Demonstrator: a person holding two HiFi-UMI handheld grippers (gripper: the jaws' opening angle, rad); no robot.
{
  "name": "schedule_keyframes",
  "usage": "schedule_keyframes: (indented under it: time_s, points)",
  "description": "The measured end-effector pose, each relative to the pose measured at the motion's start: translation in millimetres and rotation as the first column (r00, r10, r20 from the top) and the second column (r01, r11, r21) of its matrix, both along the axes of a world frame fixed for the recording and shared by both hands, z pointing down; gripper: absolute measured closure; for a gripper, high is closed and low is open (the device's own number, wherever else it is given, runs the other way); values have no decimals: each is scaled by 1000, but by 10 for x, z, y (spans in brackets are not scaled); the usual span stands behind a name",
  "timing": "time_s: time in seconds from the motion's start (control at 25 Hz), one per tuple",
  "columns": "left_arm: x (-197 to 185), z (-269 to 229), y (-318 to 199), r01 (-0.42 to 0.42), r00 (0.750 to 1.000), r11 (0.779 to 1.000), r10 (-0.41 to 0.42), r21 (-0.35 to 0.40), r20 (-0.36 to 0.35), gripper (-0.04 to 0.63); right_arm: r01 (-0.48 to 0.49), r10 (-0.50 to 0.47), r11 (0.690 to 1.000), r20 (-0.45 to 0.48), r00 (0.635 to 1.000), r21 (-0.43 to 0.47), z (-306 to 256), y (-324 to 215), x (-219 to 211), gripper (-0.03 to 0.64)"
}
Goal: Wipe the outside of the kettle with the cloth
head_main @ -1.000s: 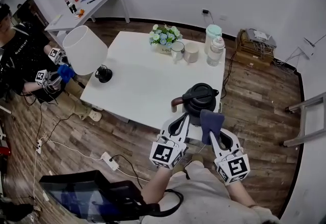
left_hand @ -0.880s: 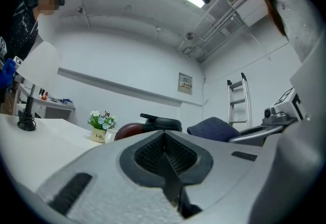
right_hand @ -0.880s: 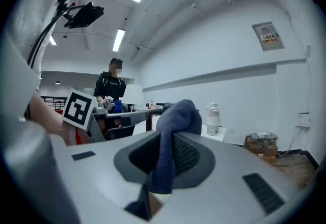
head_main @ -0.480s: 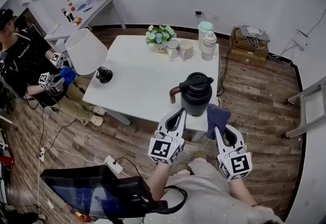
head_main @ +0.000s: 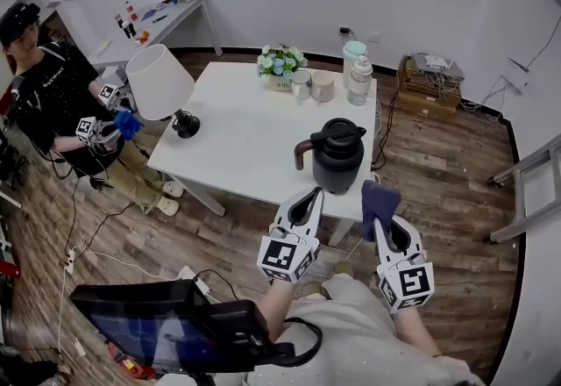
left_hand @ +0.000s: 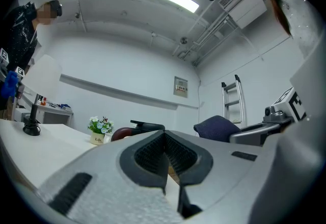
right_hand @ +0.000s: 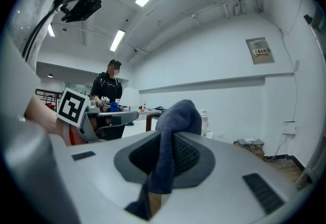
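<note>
The black kettle [head_main: 339, 156] with a reddish-brown handle stands upright near the front right corner of the white table [head_main: 254, 139]. My left gripper [head_main: 310, 196] is just in front of the kettle at the table's edge, shut with nothing in it. My right gripper [head_main: 379, 216] is to the kettle's lower right, shut on the dark blue cloth [head_main: 378, 197], which stands up out of its jaws. In the left gripper view the kettle's lid and handle [left_hand: 138, 127] show just past the shut gripper [left_hand: 166, 156]. In the right gripper view the cloth [right_hand: 175, 120] fills the gripper [right_hand: 164, 159].
A white-shaded lamp [head_main: 159, 81], a flower pot [head_main: 280, 65], two mugs [head_main: 316, 86] and bottles [head_main: 356, 73] stand on the table. A person [head_main: 53, 99] holding grippers is at the left. A ladder [head_main: 526, 200] stands at the right. A screen [head_main: 158, 336] and floor cables [head_main: 131, 261] are by my feet.
Both grippers have drawn back a little from the kettle. The cloth, which overlapped the kettle's front a second ago, now sits to its lower right. The view has shifted.
</note>
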State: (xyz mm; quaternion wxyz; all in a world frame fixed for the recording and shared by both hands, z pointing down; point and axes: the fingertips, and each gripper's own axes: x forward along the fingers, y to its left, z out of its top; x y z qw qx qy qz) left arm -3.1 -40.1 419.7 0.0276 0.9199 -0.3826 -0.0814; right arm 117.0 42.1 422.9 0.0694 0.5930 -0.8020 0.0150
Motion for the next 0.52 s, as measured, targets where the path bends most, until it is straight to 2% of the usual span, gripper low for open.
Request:
schedule_keyframes:
  time_s: [0.52]
  points:
    - [67, -40, 305, 8, 1000, 1000, -8, 1, 5, 589, 7, -7, 1000, -23, 1000, 10, -59, 246, 73, 566]
